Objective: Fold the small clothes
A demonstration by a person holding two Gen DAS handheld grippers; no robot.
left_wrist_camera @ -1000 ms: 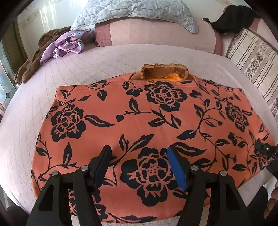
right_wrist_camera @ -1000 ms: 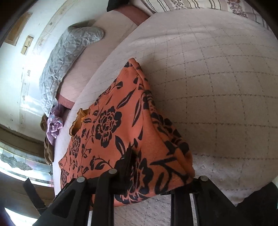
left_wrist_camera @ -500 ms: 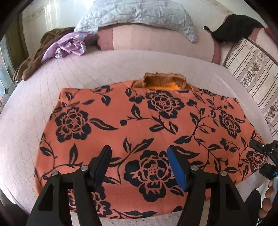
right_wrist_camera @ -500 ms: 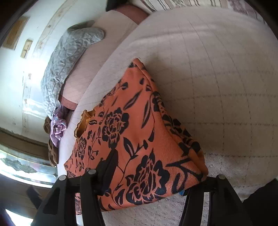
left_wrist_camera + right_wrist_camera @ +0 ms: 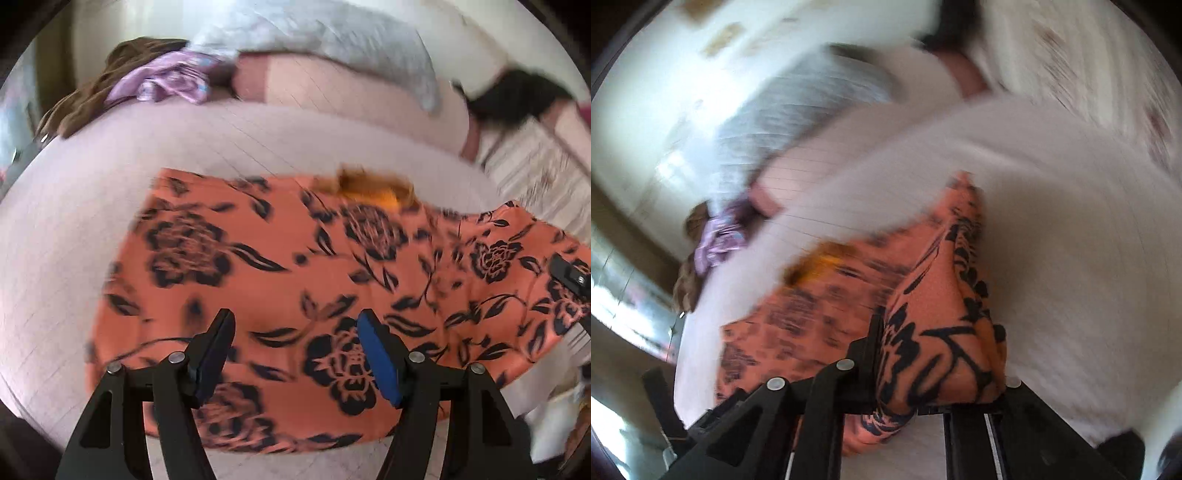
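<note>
Lifted since before, the orange garment (image 5: 934, 332) has its right edge pinched by the right gripper (image 5: 938, 369); left gripper (image 5: 295, 354) hovers wide apart, holding nothing; bare bedspread (image 5: 74, 229) lies left.

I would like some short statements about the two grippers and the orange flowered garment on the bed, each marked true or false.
1. The right gripper is closed on a bunched edge of the orange flowered garment. True.
2. The left gripper is clamped on the garment. False: its jaws stand open above the fabric and hold nothing.
3. The garment lies on a pale quilted bed cover. True.
4. A purple cloth rests on top of the orange garment. False: it lies apart, far back near the pillows.
5. The garment is plain orange. False: it has a black flower print.
</note>
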